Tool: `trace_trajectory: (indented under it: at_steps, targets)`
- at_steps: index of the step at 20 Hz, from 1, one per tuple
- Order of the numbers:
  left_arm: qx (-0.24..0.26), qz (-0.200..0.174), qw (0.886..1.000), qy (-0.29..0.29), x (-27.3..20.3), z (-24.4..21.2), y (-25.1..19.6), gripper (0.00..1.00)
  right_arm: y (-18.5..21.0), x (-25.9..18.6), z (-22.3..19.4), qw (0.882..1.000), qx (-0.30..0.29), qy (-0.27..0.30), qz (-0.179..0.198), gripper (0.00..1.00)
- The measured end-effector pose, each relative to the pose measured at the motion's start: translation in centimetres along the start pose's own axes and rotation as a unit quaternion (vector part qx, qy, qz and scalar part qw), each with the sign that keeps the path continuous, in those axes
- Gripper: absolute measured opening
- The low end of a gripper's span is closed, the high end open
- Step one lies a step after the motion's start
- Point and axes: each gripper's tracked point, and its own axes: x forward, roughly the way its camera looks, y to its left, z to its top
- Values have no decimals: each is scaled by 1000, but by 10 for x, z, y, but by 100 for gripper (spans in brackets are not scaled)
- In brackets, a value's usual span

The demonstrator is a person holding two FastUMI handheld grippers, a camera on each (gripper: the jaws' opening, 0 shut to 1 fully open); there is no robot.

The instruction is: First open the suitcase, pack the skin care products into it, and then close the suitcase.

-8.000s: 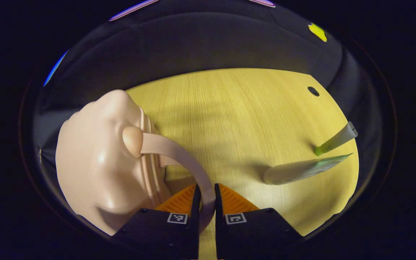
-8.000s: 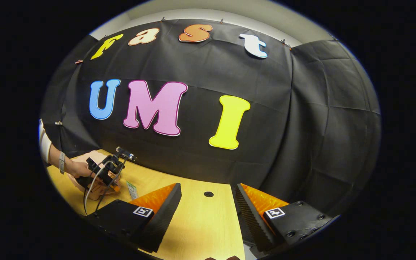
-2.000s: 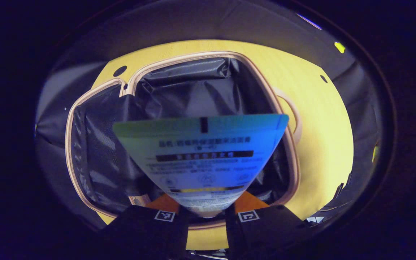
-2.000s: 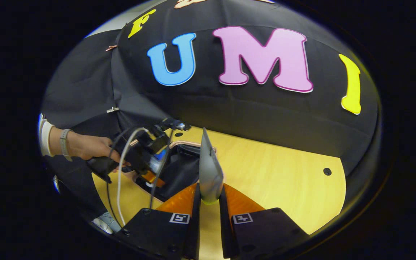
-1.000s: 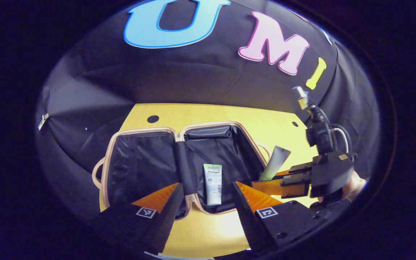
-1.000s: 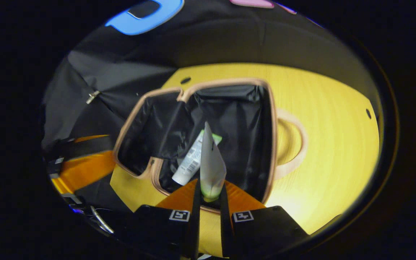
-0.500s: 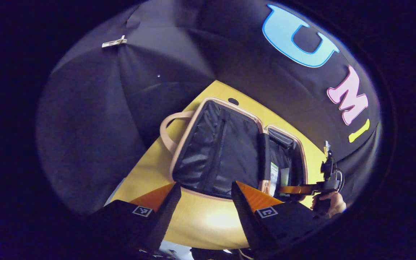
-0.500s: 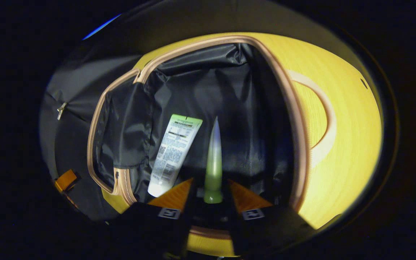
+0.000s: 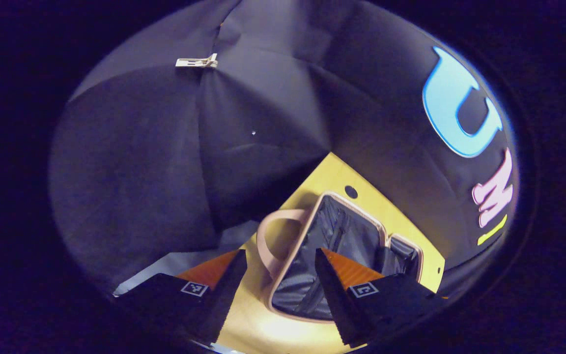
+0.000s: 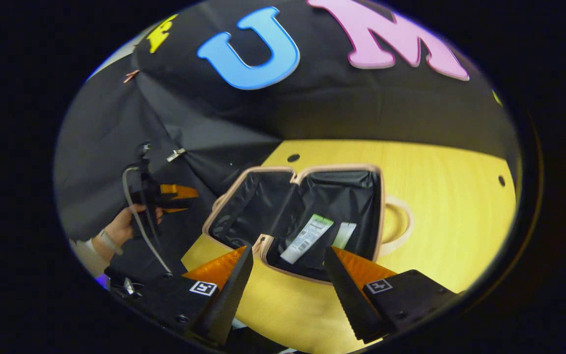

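I see the suitcase lying open on the table with two tubes side by side in its right half, while my right gripper and left gripper both stand wide and empty near its front rim.

Pink suitcase; yellow table

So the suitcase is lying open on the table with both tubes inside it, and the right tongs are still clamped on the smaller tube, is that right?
Not quite. The suitcase does lie open on the table with both tubes inside, but the right gripper view shows the right tongs open and holding nothing, above the case's near edge.
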Motion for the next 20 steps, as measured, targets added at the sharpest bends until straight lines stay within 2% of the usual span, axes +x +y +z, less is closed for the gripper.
trace_trajectory:
  at_steps: [3,5,7,10,14,15,16,17,19,20]
  targets:
    - [3,31,999,43,48,0,23,89,11,-52,43,997,8,-74,26,93]
    - [11,44,996,71,77,-14,32,89,-3,-76,52,996,-2,-91,6,93]
    - [20,44,995,83,99,-25,30,89,-20,-97,54,995,-13,-96,-29,92]
    - [48,59,991,109,126,-38,31,89,-28,-123,56,993,-1,-103,-57,93]
    - [109,117,978,137,155,-56,53,89,-46,-136,37,992,15,-86,-86,93]
    - [102,103,979,145,156,-60,48,67,-45,-139,38,992,12,-86,-88,93]
    - [99,108,981,126,159,-54,43,45,-44,-141,38,992,4,-88,-88,93]
    - [110,118,978,133,156,-59,41,23,-45,-144,36,992,-6,-88,-90,93]
    - [150,126,973,120,152,-53,34,17,-44,-146,36,992,-23,-88,-92,93]
    - [159,115,975,105,147,-44,23,14,-41,-146,37,992,-30,-89,-89,93]
